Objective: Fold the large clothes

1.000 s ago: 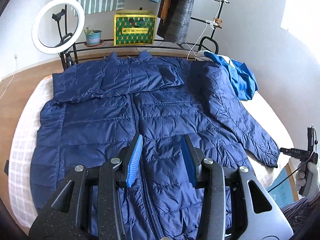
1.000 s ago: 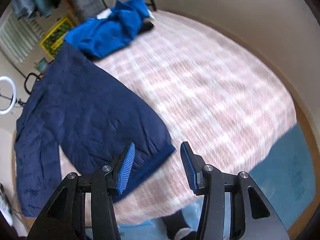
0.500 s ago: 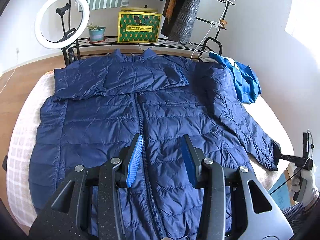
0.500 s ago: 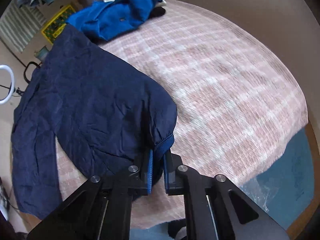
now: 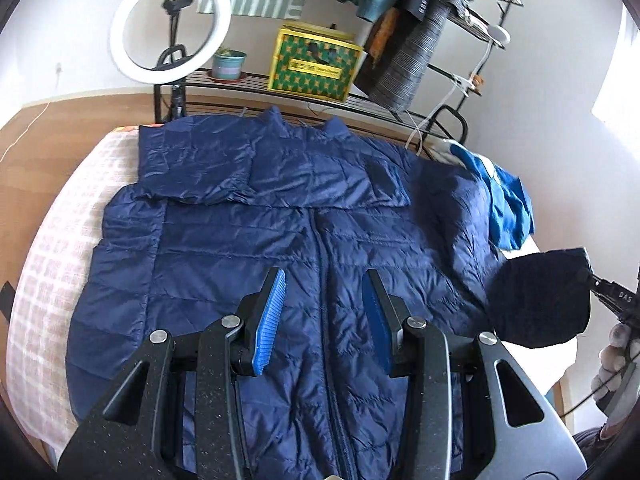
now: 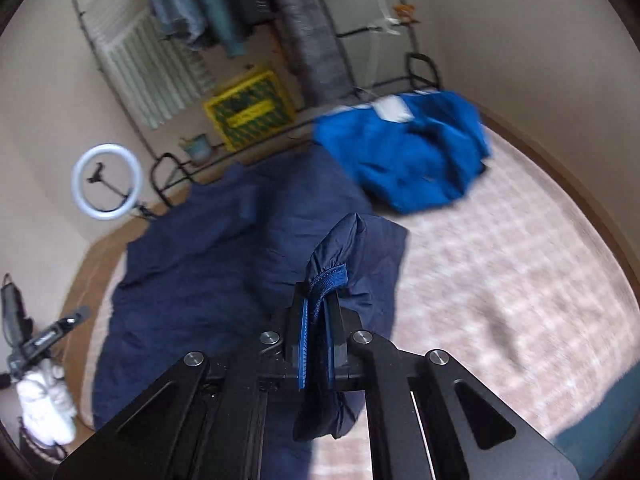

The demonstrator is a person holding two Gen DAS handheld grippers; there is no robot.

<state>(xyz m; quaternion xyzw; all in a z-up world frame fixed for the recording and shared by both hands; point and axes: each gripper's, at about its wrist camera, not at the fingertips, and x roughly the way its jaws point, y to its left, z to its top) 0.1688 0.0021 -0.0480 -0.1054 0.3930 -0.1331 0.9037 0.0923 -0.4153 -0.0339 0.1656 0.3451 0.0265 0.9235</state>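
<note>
A navy puffer jacket point(image 5: 240, 248) lies front up on the bed, zipped, with its left sleeve point(image 5: 224, 172) folded across the chest. My left gripper point(image 5: 324, 280) hovers open over the zip near the hem, with nothing between its pads. My right gripper point(image 6: 318, 300) is shut on the ribbed cuff point(image 6: 328, 276) of the other sleeve. That sleeve end point(image 5: 536, 300) hangs lifted off the bed at the jacket's right side. In the right wrist view the jacket body point(image 6: 192, 248) spreads out beyond the raised cuff.
A bright blue garment point(image 6: 408, 156) lies crumpled at the bed's far right corner. The plaid bed cover point(image 6: 500, 280) shows to the right. Behind the bed stand a ring light point(image 5: 170, 26), a plant pot point(image 5: 228, 65), a yellow-green box point(image 5: 316, 64) and a rack of hanging clothes point(image 5: 404, 40).
My right gripper shut on the sleeve cuff and lifted it up off the bed, towards the jacket. My left gripper drifted a little over the jacket, still open.
</note>
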